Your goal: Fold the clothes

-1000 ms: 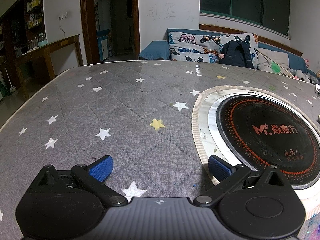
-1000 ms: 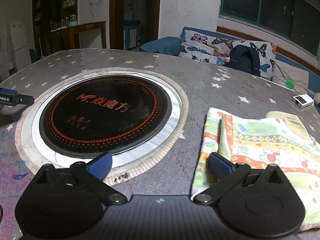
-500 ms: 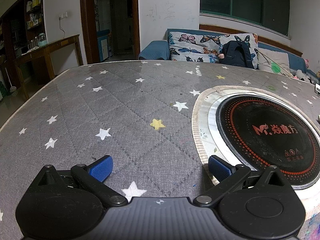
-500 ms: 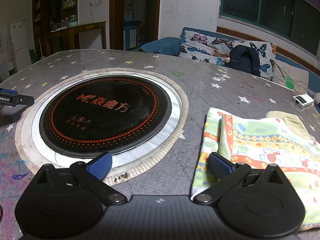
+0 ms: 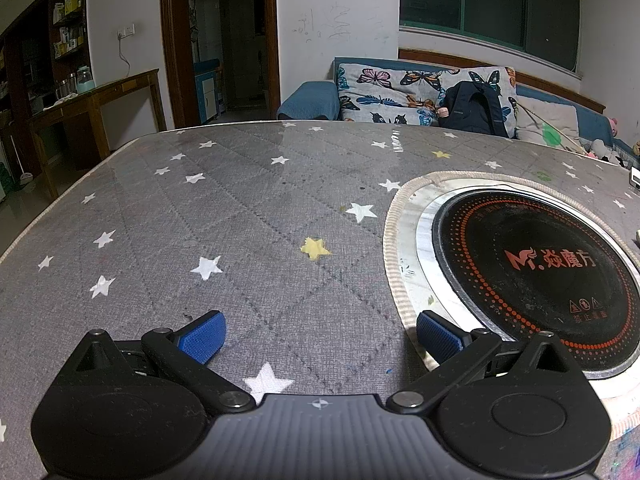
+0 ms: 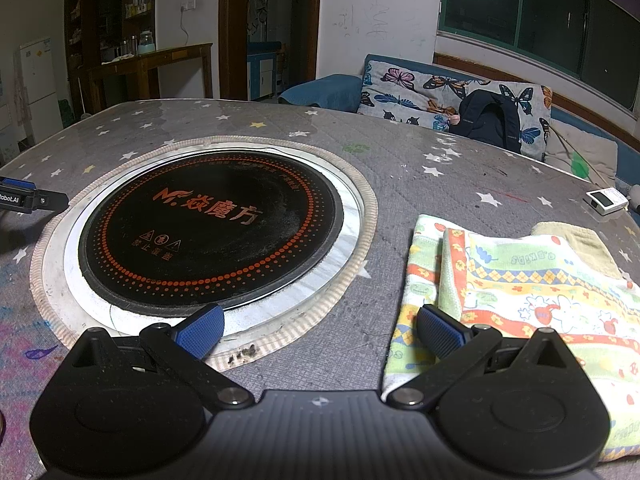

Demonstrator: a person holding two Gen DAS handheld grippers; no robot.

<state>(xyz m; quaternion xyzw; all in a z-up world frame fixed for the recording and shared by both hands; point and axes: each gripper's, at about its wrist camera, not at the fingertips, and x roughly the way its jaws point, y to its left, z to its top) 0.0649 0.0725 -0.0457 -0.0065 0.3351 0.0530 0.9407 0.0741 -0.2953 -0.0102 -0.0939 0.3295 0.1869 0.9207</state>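
Right wrist view: the right gripper [image 6: 320, 330] hangs with jaws spread wide and empty, its right pad just over the near-left edge of the folded patterned cloth [image 6: 532, 292] lying right of the round cooktop [image 6: 212, 232], while the left gripper [image 5: 320, 334], equally wide and empty, hovers over the star-print table cover [image 5: 224, 220].

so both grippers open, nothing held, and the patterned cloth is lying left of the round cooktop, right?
One thing is off. The patterned cloth lies to the right of the round cooktop, not left, as the right wrist view shows. The rest holds: the left gripper and right gripper are both open and hold nothing.
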